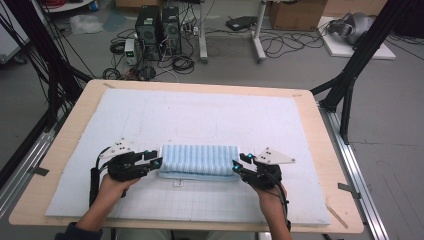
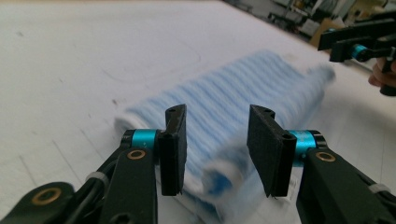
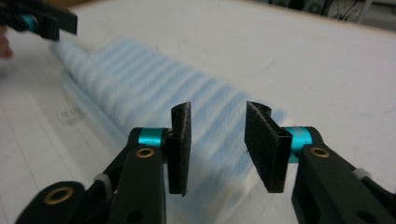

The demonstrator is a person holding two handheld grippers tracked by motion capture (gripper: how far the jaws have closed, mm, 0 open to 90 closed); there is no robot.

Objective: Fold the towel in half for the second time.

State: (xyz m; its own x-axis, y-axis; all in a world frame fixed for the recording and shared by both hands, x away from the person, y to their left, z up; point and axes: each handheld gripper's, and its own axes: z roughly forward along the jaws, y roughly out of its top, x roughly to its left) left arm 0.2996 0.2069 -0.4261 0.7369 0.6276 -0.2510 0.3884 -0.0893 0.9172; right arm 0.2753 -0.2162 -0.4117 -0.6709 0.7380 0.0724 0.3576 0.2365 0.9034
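Blue-striped folded towel (image 1: 199,161) lies on the bench (image 1: 60,145) between the open left claw (image 1: 159,162) and open right claw (image 1: 235,166); the left gripper view shows its rolled end between the pads.

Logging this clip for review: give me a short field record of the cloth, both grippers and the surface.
item: folded blue-and-white striped towel
surface: white mat on wooden table
left gripper: at towel's left end, open, pads clear of the cloth
right gripper: at towel's right end, open, nothing gripped
towel state: lying flat, folded
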